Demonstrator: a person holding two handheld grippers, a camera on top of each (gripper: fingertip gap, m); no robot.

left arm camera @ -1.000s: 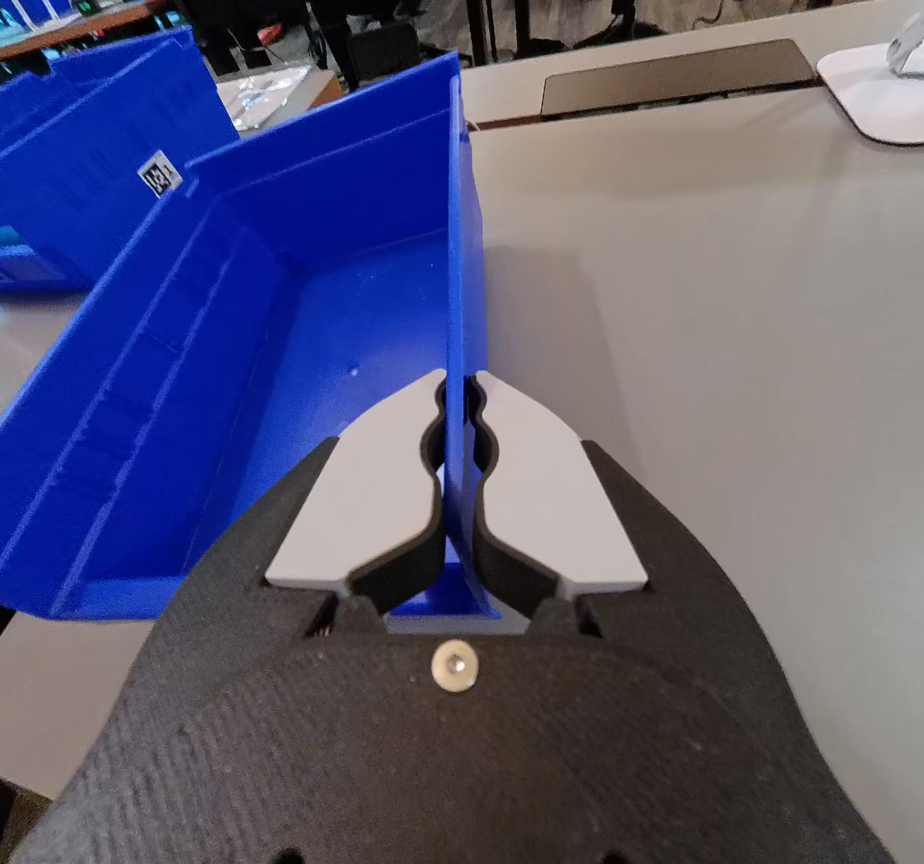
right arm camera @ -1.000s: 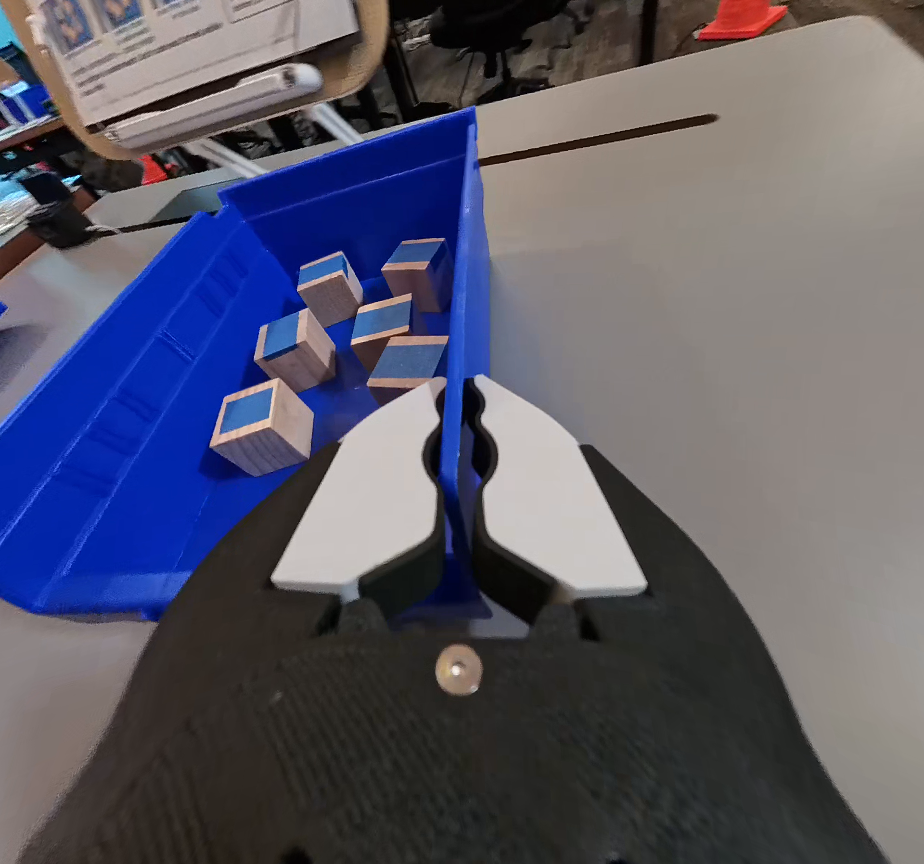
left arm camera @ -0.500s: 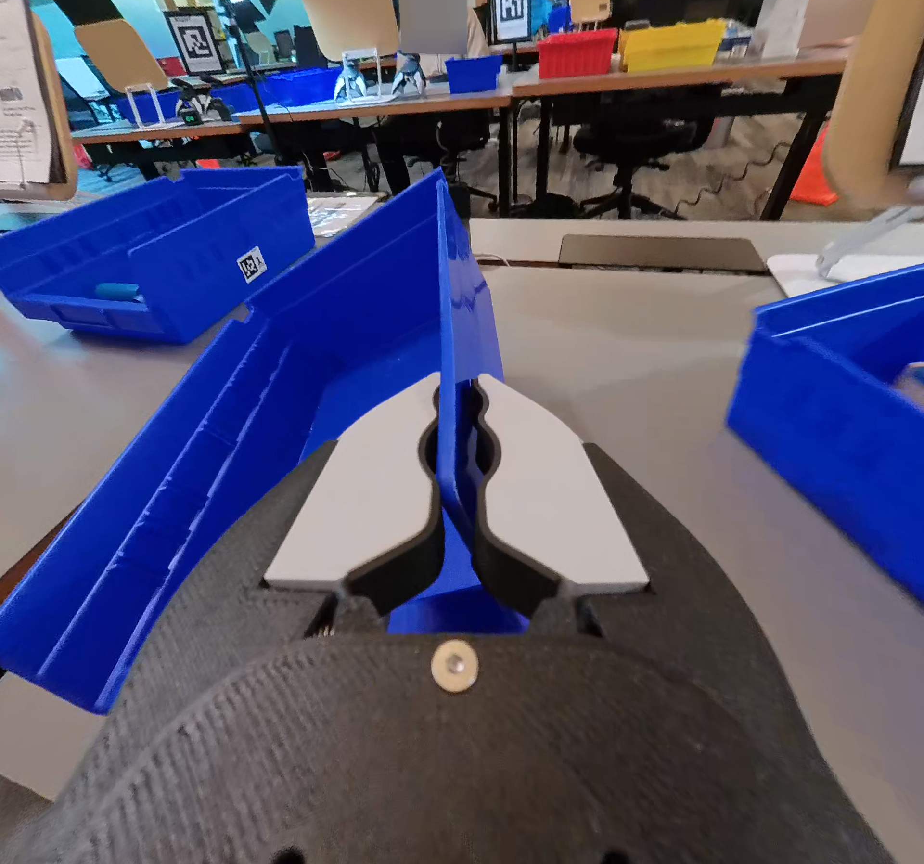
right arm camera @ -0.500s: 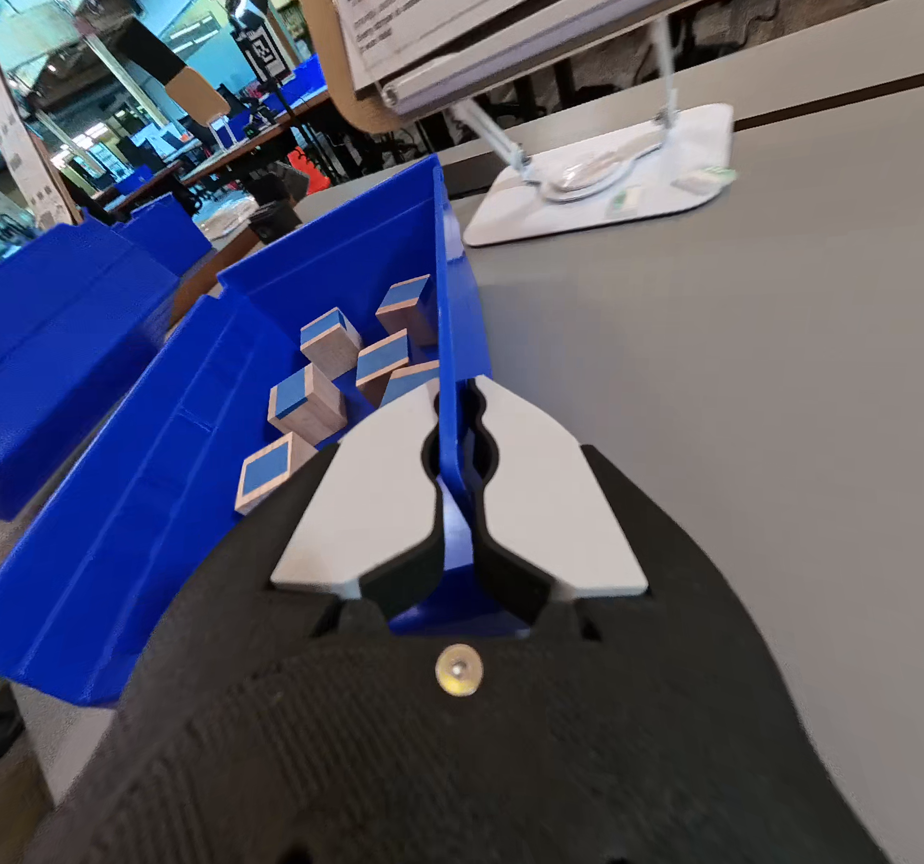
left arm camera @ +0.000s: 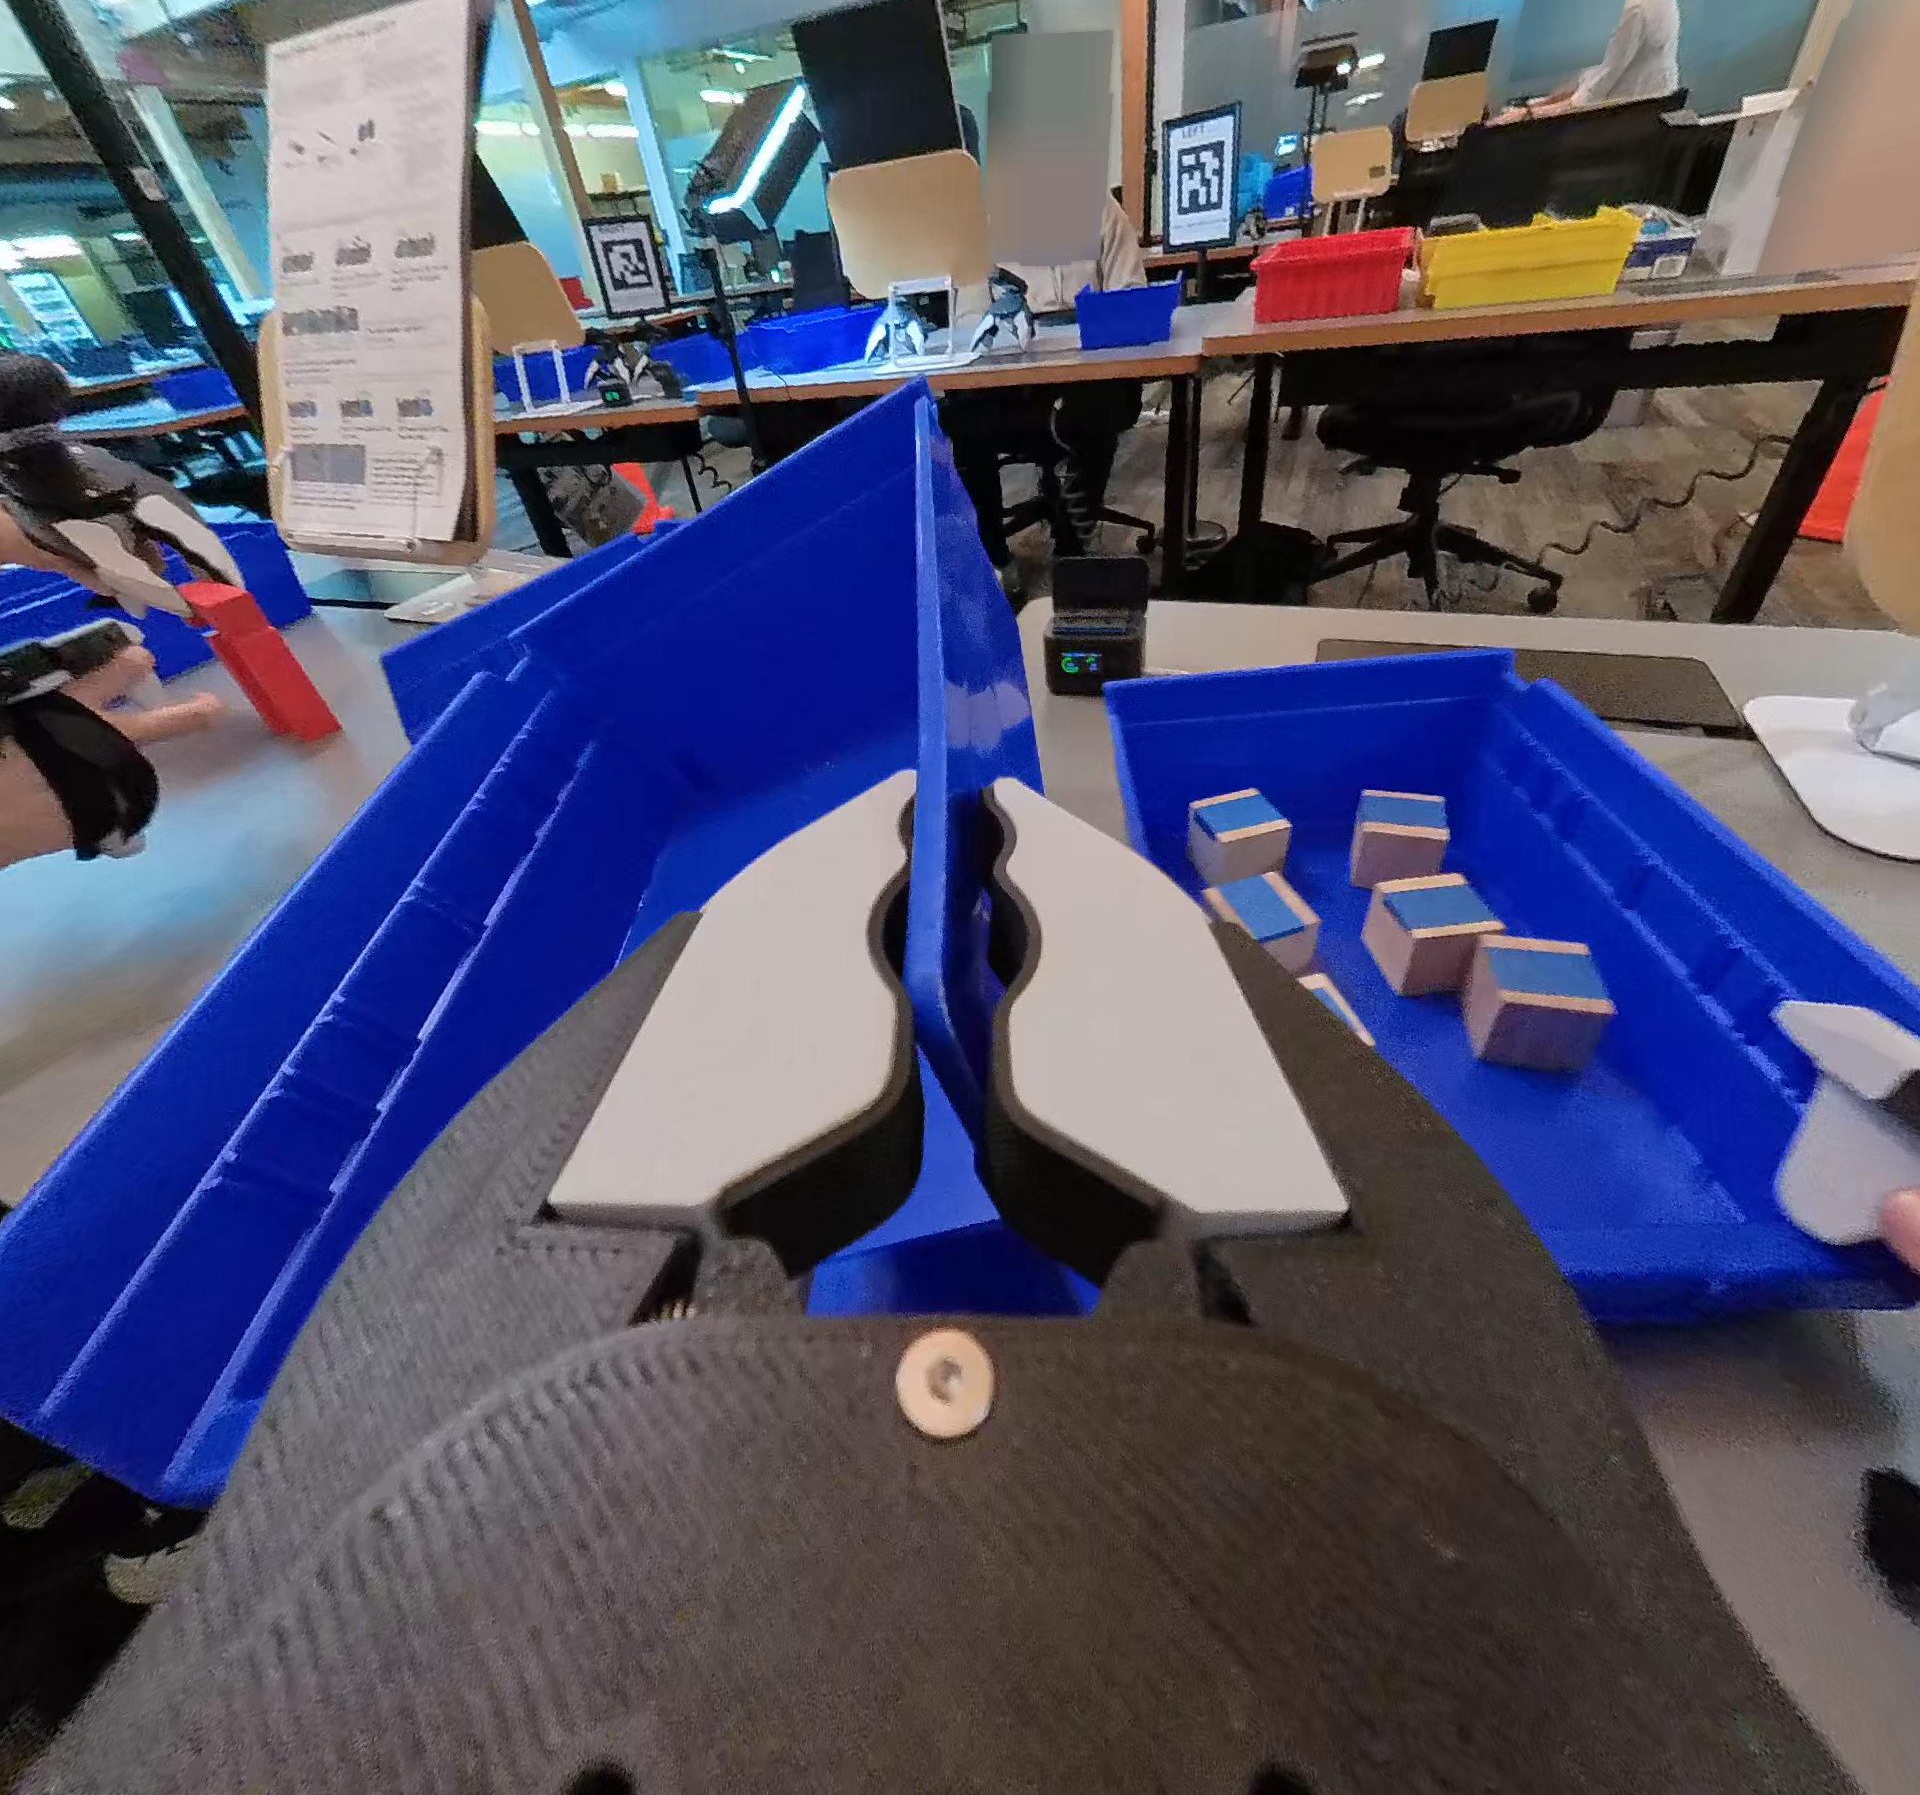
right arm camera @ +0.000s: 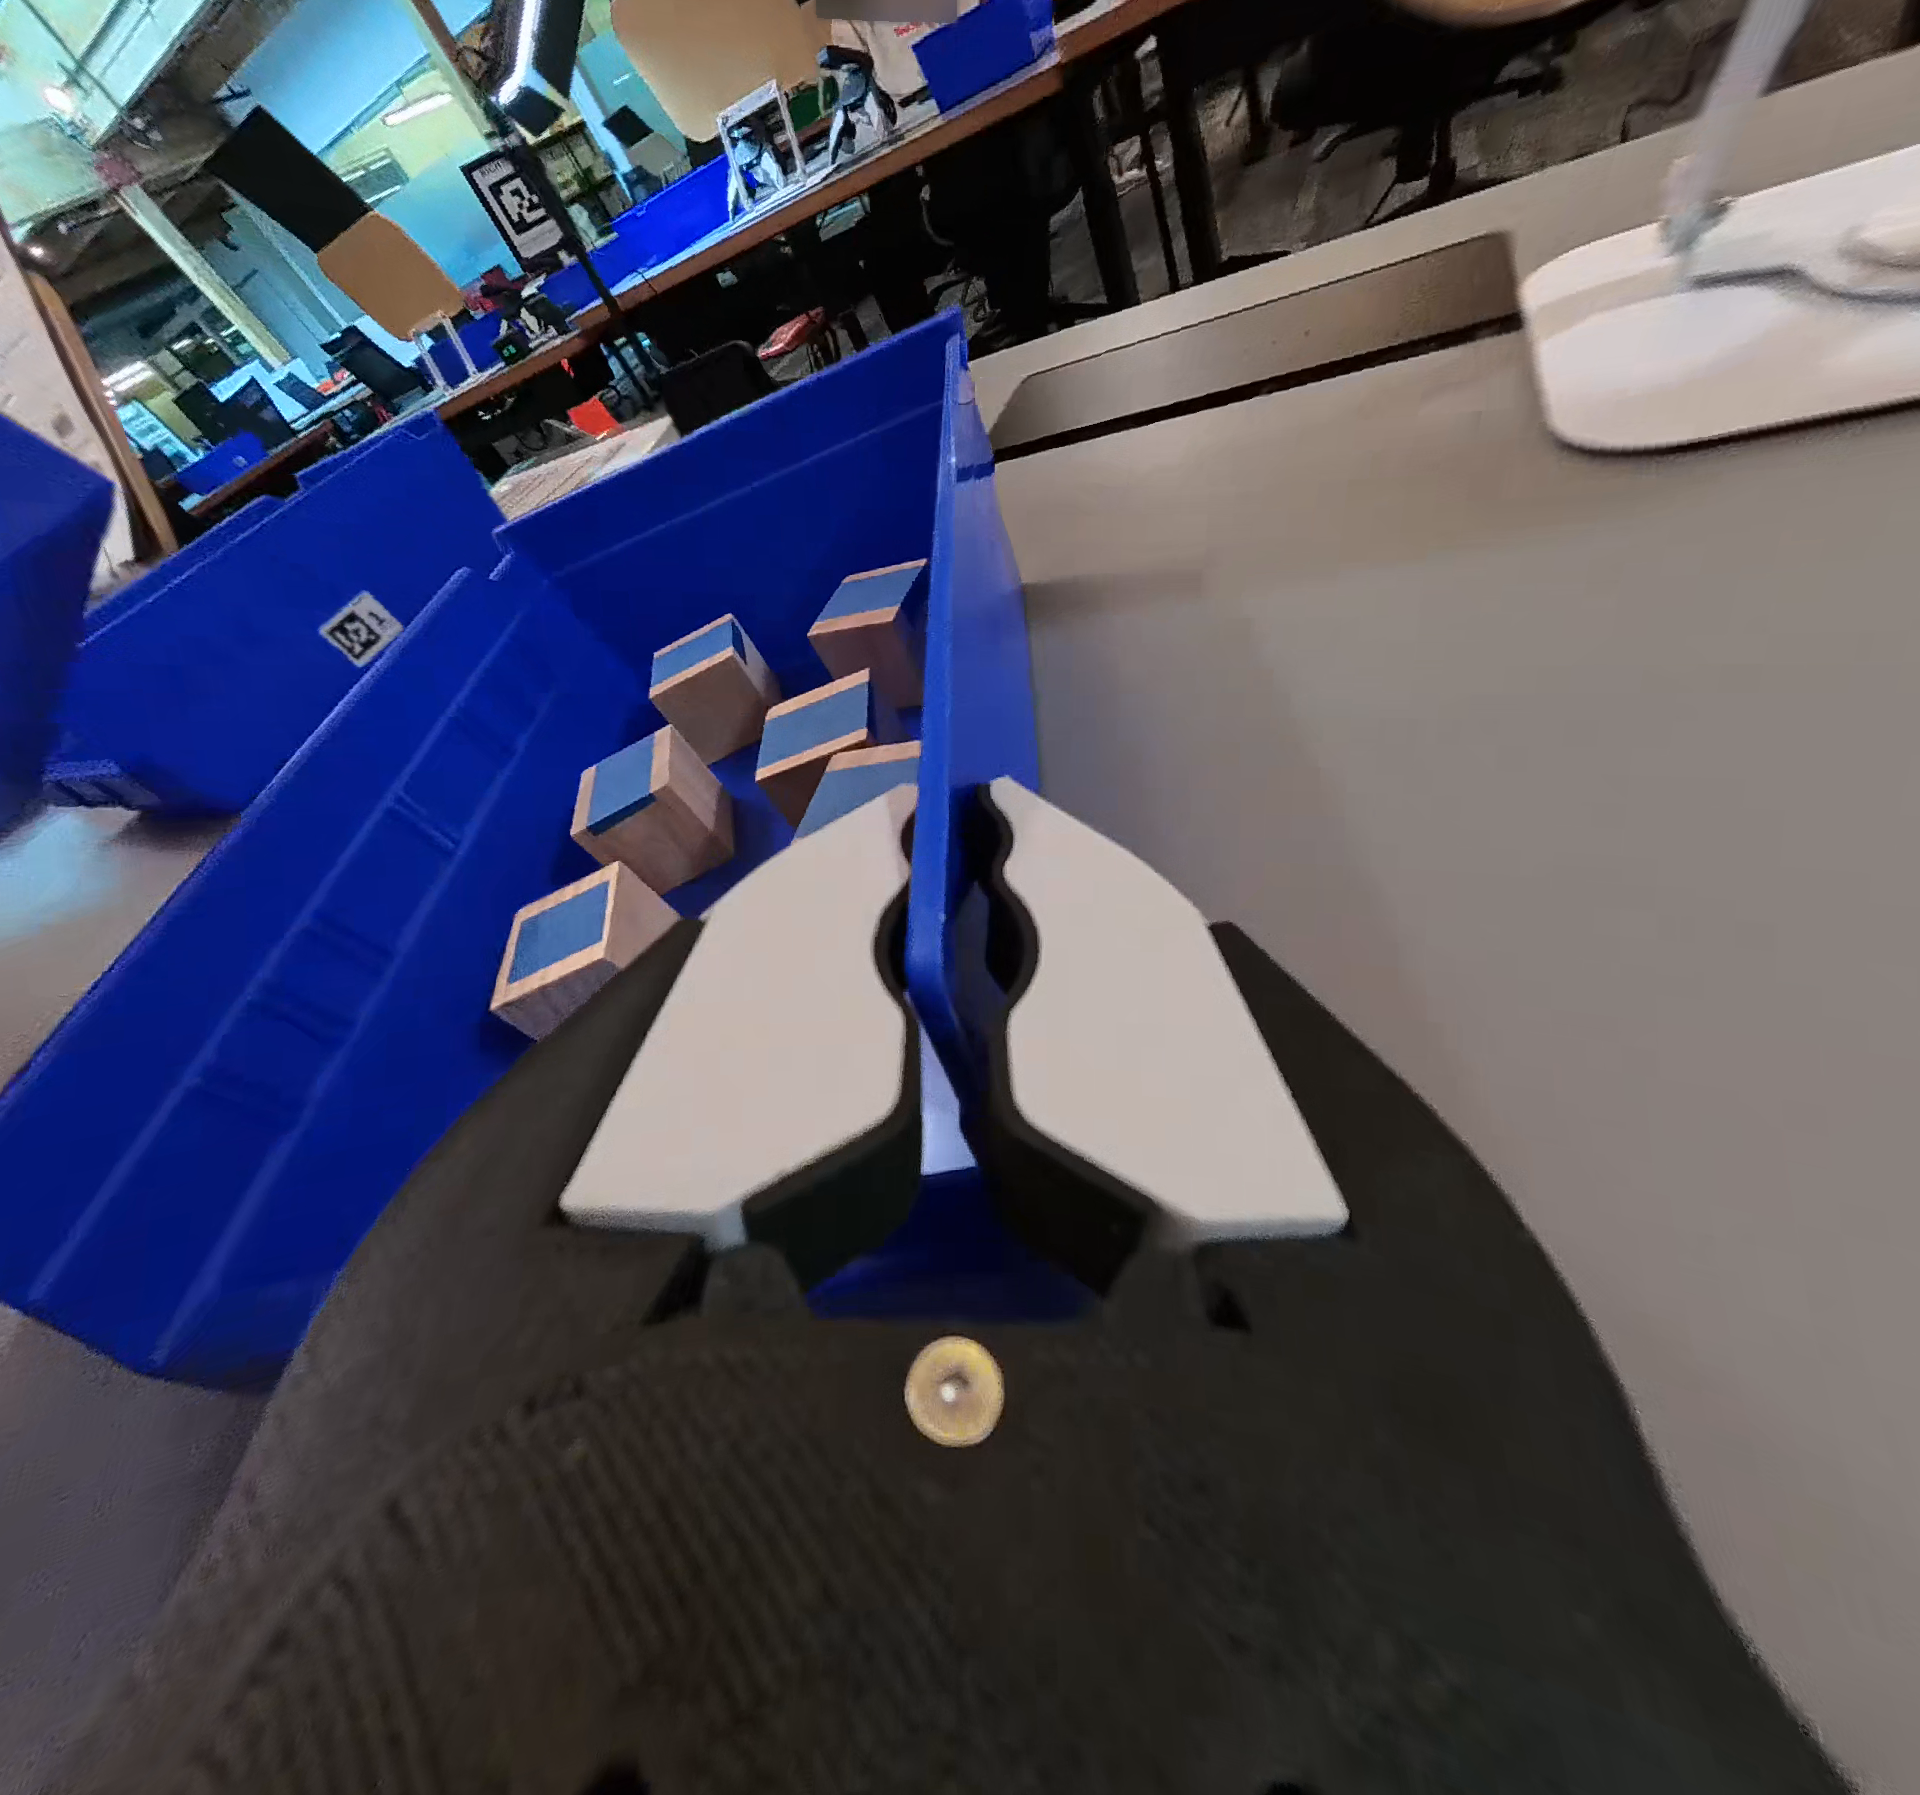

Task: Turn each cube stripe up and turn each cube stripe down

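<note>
Left gripper is clenched on the empty bin's wall; right gripper grips the second bin holding the cubes. Judged: bin positioning; cube turning follows, requiring release first.

place: open-plan lab/workshop | evidence: long worktables beyond fingertips, coloured bins, marker boards, office chair
</note>
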